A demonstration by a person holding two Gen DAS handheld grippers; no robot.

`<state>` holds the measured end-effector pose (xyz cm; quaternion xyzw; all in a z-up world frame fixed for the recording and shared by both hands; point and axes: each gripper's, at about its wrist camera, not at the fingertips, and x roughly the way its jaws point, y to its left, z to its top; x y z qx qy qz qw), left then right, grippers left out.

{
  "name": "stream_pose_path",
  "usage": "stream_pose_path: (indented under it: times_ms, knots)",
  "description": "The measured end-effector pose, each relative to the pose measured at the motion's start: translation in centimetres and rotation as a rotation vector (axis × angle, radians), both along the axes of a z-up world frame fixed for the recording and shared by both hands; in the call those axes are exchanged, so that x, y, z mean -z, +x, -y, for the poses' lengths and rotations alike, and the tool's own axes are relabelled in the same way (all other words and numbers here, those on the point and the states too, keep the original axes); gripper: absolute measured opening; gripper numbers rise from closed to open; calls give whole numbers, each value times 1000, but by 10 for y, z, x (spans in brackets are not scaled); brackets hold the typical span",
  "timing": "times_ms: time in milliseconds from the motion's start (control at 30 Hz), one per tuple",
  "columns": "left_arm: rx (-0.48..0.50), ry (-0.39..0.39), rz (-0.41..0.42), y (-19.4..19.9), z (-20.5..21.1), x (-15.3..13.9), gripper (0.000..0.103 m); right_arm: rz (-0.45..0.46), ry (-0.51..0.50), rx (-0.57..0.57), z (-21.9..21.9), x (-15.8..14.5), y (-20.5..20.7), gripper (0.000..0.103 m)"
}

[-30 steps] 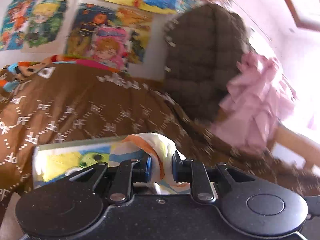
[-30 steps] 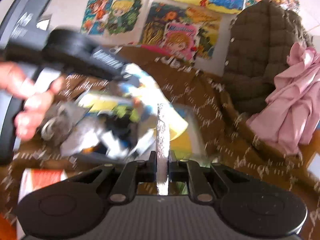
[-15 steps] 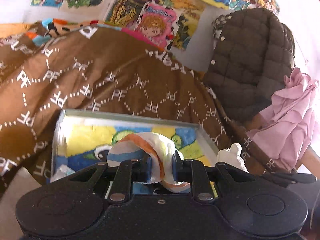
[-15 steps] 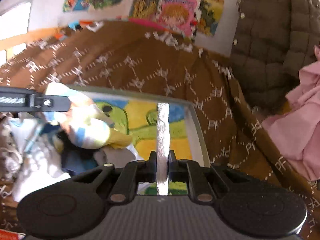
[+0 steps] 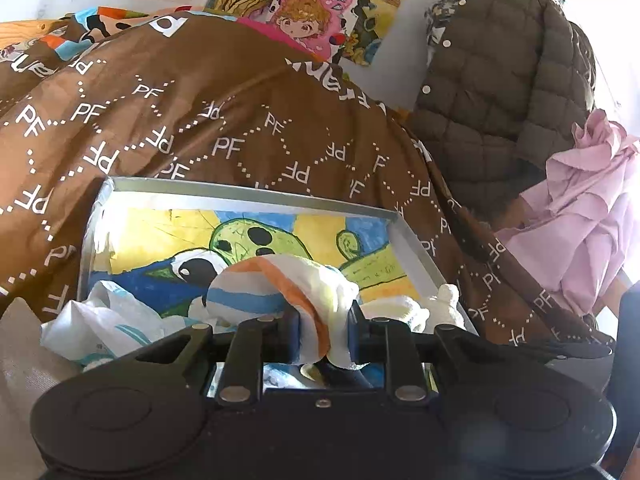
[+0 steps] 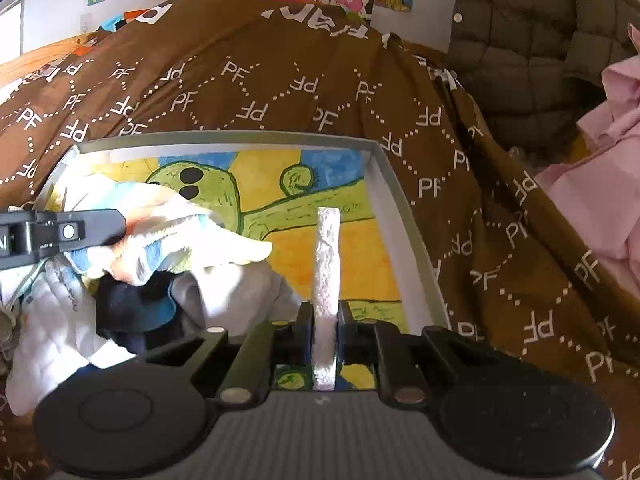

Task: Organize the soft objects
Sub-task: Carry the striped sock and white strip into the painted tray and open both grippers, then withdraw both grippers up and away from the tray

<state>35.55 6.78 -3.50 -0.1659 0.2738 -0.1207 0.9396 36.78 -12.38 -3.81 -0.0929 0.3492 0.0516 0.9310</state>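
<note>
1. Left wrist view: the left gripper point(image 5: 323, 338) is seen clamped on a rolled cloth with orange and blue stripes point(image 5: 276, 284), which bulges up and forward from between the jaws. The jaws have just been opening slightly, yet the cloth is still pinched between the pads.
2. Only in this view are a crumpled white plastic bag point(image 5: 100, 320) at the tray's near left corner and a small white plush piece point(image 5: 444, 304) at its near right edge shown.
3. Right wrist view: the right gripper point(image 6: 325, 320) is seen nipping a thin white fleecy strip point(image 6: 327, 256), which stands upright out of the narrow jaws. These jaws too have just been easing apart a little, with the strip still held between them.
4. From this side the left gripper's finger is seen entering at the left edge, with the striped cloth hanging from it above the pile.
5. A shallow grey tray point(image 6: 404, 216) with a green cartoon drawing on its floor is shown lying on a brown "PF" patterned blanket point(image 6: 280, 80).
6. Heaped in the tray's left part are white cloths point(image 6: 52, 320) and a dark navy item point(image 6: 128, 304); what the navy item is cannot be told clearly. The tray's right part is bare drawing.
7. Beyond the blanket, a quilted olive jacket point(image 5: 500, 80) and a pink garment point(image 5: 580, 216) are seen against a wall hung with posters point(image 5: 312, 0).
</note>
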Motion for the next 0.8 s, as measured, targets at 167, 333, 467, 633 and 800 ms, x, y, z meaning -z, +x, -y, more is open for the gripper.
stream_pose_path:
  times_ms: [167, 333, 467, 633, 800]
  knots:
    - [4, 13, -3, -3, 6, -4, 31, -1, 18, 4, 2, -1, -5, 30]
    - [12, 47, 0, -6, 14, -6, 40, 10, 19, 1, 5, -8, -12, 47]
    - [27, 69, 11, -10, 21, -8, 48, 17, 24, -6, 10, -15, -20, 56]
    - [20, 94, 29, -20, 26, -19, 63, 42, 41, -7, 17, -27, -35, 71]
    - [-17, 120, 79, -37, 26, -39, 74, 103, 70, 17, 30, -46, -54, 85]
